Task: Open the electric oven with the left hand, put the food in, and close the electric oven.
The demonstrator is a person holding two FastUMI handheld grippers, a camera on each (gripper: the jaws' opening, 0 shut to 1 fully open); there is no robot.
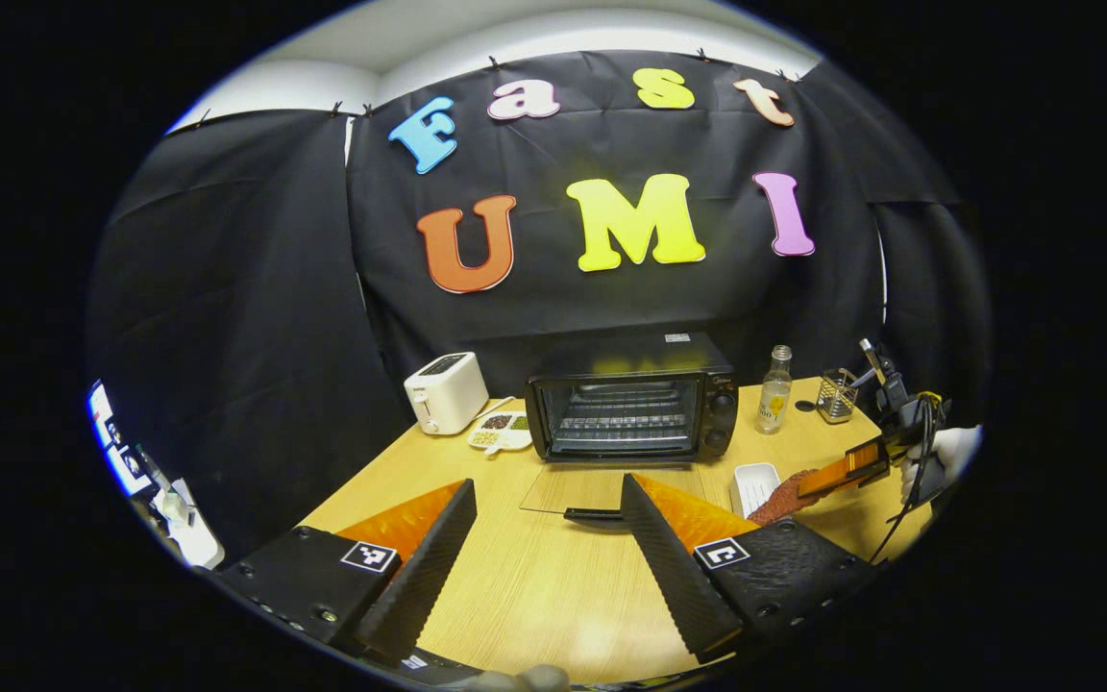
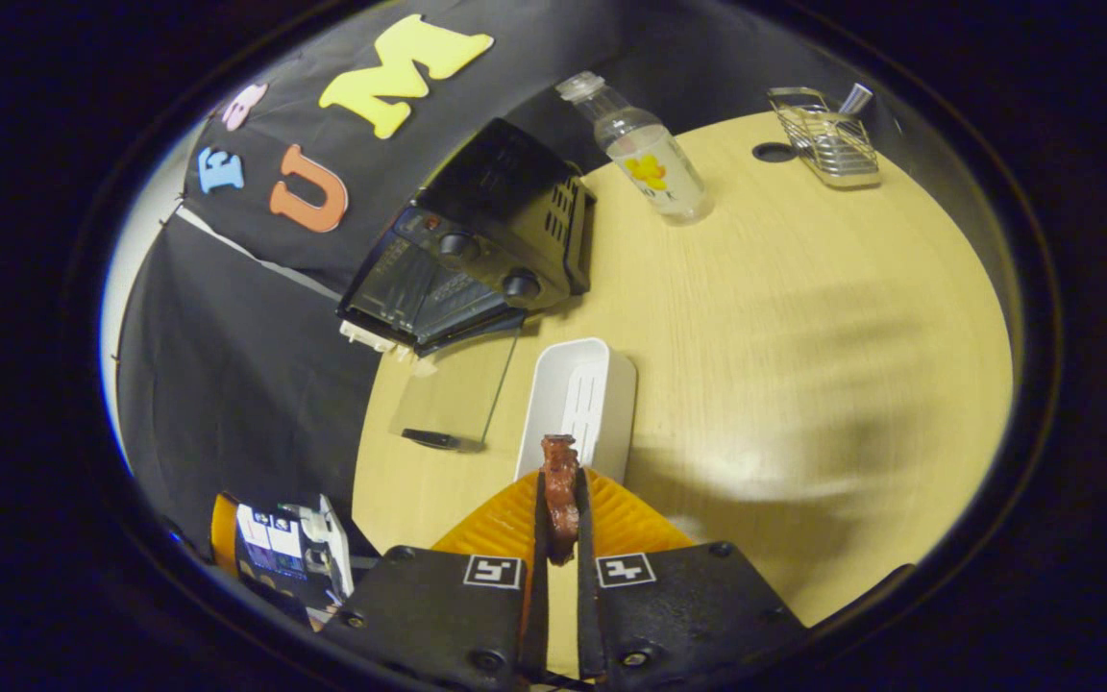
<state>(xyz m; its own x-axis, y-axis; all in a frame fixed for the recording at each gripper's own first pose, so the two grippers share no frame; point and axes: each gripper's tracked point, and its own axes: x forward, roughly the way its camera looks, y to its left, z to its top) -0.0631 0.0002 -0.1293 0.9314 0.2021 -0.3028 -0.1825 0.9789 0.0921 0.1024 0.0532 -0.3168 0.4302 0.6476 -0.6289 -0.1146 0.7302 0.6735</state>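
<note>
— Looking along the left gripper (image 1: 549, 538) first: fingers spread wide, nothing between them, hovering above the desk's (image 1: 553, 596) near edge. Facing the electric oven (image 1: 632, 402), set toward the far edge, middle.

— Door (image 1: 578, 488) status?

— Already down, lying flat on the wood in front of the cavity, handle toward the near side. Rack bare inside. Probably pulled back on purpose, leaving the opening free for the other hand.

— And off to the right side?

— Right gripper (image 1: 847, 473) coming in from the right edge, clamped on the food (image 1: 782, 498), a reddish-brown piece, above a white tray (image 1: 753, 485). Also a toaster (image 1: 446, 391) and a divided dish (image 1: 502, 432) left of the oven, a bottle (image 1: 774, 389) and a wire basket (image 1: 836, 395) toward the far right corner.

— Now the right gripper view?

— Right gripper (image 2: 560, 509) closed tight on the food (image 2: 559, 495), held edge-up between both fingers, poking past the tips. White tray (image 2: 578, 404) just beyond and below, looking empty. Electric oven (image 2: 477, 250) farther off to the left, door (image 2: 453, 389) dropped open. Bottle (image 2: 645, 154) and wire basket (image 2: 827, 139) at the far edge.

— Step in hand?

— Seemingly carrying the food from tray to oven; insertion and closing not yet done.
</note>
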